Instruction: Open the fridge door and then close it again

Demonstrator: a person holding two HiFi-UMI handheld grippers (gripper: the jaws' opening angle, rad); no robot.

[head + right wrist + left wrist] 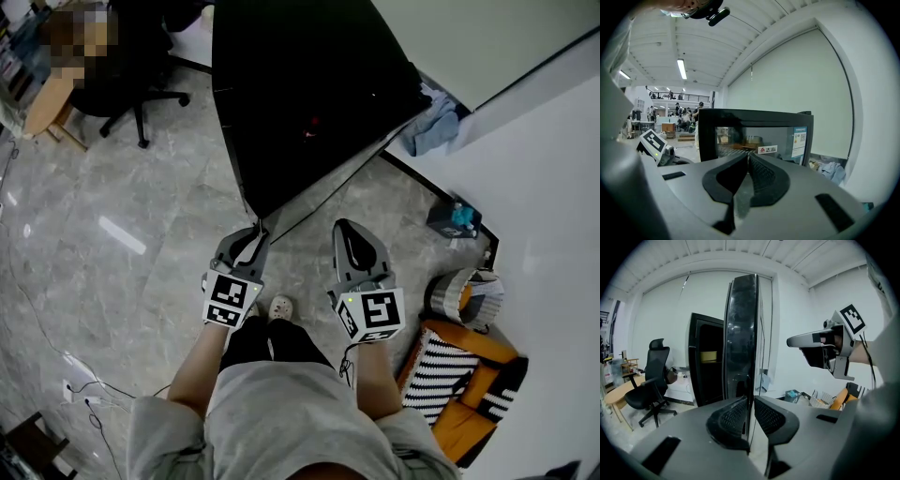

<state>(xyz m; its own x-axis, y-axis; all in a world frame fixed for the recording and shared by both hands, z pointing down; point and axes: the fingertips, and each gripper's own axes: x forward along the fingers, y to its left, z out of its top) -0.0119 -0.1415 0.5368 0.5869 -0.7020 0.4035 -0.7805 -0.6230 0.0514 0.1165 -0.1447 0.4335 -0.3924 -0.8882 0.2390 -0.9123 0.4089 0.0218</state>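
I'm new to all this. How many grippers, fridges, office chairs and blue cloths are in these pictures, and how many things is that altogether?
Grippers: 2 (left gripper, right gripper)
Fridges: 1 (fridge)
Office chairs: 1 (office chair)
Blue cloths: 1 (blue cloth)
Total: 5

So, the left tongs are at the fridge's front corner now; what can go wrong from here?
1. The left tongs meet only the narrow front edge of the fridge; whether they press it is unclear, so they may slip when pulling.
2. The right tongs, shut and empty, point at the glass door and might be hit if it swings out.
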